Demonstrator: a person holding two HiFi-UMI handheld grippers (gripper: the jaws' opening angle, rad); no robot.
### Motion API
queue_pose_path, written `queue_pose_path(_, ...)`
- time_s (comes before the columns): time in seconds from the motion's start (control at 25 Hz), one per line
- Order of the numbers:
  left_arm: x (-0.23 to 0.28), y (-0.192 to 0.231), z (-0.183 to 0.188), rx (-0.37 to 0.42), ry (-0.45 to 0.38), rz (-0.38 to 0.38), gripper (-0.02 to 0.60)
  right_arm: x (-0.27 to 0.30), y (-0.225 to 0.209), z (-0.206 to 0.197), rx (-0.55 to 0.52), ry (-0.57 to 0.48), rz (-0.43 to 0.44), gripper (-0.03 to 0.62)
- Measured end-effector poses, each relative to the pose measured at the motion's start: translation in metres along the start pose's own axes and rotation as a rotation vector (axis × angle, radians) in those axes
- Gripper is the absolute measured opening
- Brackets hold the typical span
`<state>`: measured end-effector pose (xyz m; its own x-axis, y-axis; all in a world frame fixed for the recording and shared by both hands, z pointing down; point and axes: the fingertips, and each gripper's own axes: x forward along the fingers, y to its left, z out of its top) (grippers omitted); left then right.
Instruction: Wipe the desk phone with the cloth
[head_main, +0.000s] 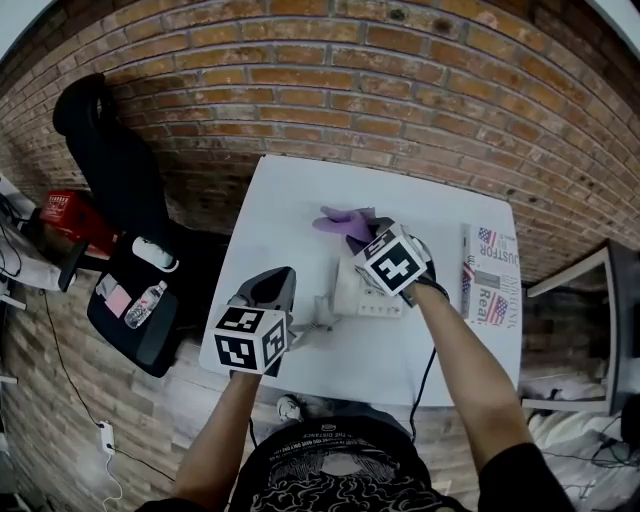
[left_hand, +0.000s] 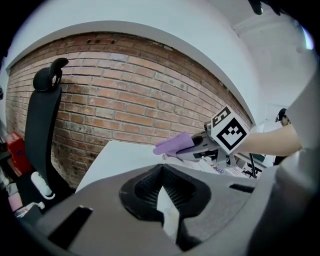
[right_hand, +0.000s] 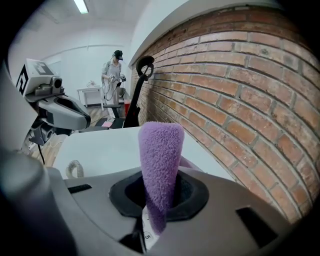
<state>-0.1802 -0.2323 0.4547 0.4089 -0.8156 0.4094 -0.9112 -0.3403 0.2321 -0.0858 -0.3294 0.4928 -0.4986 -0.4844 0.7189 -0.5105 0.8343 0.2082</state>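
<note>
Centrally, a brick wall (head_main: 330, 90) of rough red courses backs a smooth white table (head_main: 290, 200); the lens bends both, and the table's near edge is hidden by the person's arms.

- **Office chair** (head_main: 110, 150): black and padded, well to the left of the desk phone. Its seat carries small items that are too small to identify.
- **Desk phone** (head_main: 365, 298): a pale, boxy plastic body near the table's middle. Its far half is covered by the right gripper (head_main: 365, 235) and that gripper's marker cube.
- **Printed papers** (head_main: 490, 280): flat sheets lying just right of the phone.
- **Left gripper** (left_hand: 161, 192): matte grey with ribbed black pads, near the phone's left side. Its jaws are drawn almost together. A narrow white strip shows in the slit, and whether that is a held thing or the table beyond cannot be told.
- **Right gripper:** over the phone's far edge, its jaws clamped on the cloth (head_main: 340, 220).
- **Cloth:** purple and fleecy, rising as a tapered fold between the pads and spilling just beyond the phone. The gripper hides whether the cloth touches the phone.
- **Coiled cord** (right_hand: 75, 169): pale and ribbed, cut off by the right gripper's body.
</note>
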Motion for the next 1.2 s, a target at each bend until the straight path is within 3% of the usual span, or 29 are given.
queue_pose_path(1.2,-0.034,-0.013,-0.020,0.053,0.015,-0.126,0.005,-0.035,0.090,-0.040,0.135,0.002,-0.017,0.044)
